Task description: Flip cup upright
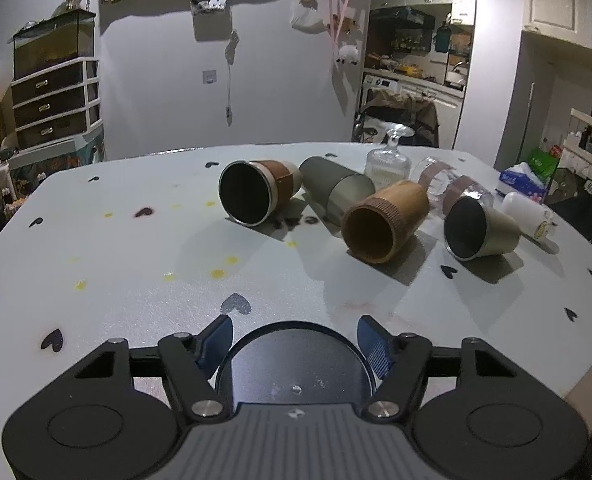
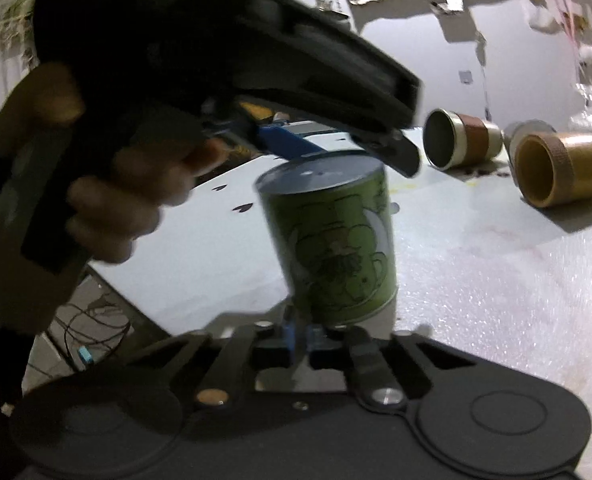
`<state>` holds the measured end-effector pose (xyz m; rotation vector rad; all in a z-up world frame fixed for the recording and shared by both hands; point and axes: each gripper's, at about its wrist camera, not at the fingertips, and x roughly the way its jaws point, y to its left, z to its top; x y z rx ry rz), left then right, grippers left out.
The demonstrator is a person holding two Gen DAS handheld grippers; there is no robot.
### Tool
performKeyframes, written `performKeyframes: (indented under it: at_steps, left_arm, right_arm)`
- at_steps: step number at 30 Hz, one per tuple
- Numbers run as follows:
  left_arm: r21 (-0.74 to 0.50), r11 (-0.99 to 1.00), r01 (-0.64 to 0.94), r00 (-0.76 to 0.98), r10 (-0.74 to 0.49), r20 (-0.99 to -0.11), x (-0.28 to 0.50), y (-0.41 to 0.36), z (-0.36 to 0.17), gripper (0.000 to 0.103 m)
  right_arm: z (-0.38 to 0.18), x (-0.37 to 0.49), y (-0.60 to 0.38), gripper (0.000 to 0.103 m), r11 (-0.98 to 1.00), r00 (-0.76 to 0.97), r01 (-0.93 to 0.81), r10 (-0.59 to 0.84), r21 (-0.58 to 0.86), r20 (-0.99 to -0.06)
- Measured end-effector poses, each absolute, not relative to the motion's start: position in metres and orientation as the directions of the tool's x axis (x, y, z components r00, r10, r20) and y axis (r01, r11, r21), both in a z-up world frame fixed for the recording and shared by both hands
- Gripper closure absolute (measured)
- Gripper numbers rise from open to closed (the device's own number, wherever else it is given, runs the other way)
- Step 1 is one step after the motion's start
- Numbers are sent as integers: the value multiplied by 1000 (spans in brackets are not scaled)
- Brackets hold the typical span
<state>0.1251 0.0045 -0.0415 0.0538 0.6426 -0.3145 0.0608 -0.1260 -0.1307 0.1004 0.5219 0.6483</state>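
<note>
A green cartoon-printed cup (image 2: 336, 240) stands base up, mouth toward the table, a little tilted. My left gripper (image 2: 336, 152) holds it at the flat dark base (image 1: 296, 364), blue pads (image 1: 216, 340) on either side. My right gripper (image 2: 300, 336) is shut, its fingertips together at the cup's lower rim; whether it pinches the rim is unclear. The view is blurred.
Several cups lie on their sides across the white heart-print table (image 1: 116, 260): a brown-banded steel cup (image 1: 252, 196), a grey tumbler (image 1: 336, 192), a wooden cup (image 1: 380, 224), a beige steel cup (image 1: 480, 232). A glass (image 1: 388, 164) and a tissue pack (image 1: 524, 184) sit behind.
</note>
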Motion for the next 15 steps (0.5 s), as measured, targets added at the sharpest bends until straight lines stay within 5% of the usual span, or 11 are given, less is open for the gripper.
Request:
performKeyframes:
  at_steps: [15]
  left_arm:
    - [-97,939,330,778,-328,-536,74,28,-45,34]
  right_arm:
    - [-135,75,-150,98,852,737,-443,523,278,-428]
